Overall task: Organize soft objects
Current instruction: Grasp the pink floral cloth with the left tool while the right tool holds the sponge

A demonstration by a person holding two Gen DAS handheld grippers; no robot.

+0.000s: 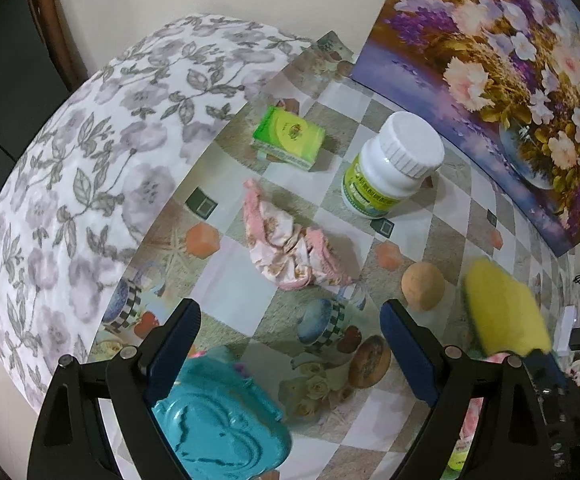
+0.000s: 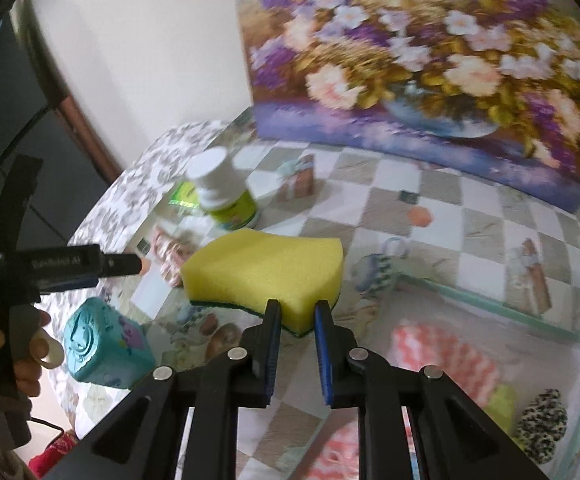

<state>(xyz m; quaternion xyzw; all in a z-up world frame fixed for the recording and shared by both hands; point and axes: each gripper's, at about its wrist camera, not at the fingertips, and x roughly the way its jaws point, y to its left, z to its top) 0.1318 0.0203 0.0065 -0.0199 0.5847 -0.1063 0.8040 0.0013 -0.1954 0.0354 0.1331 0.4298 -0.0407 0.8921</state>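
Right tool (image 2: pixel 297 322): clenched on yellow sponge (image 2: pixel 264 270), held above worktop (image 2: pixel 429 208) | sponge long axis left-right, green scouring face down | left tool (image 1: pixel 290 344): released, over teal toy (image 1: pixel 220 416).

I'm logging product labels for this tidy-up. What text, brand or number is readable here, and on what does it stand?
None reads for certain.
White-capped plastic bottle, green label: print too small.
Green cardboard box, round emblem: blurred.
Black bar of the left gripper: white lettering, smeared, perhaps ending "AI".
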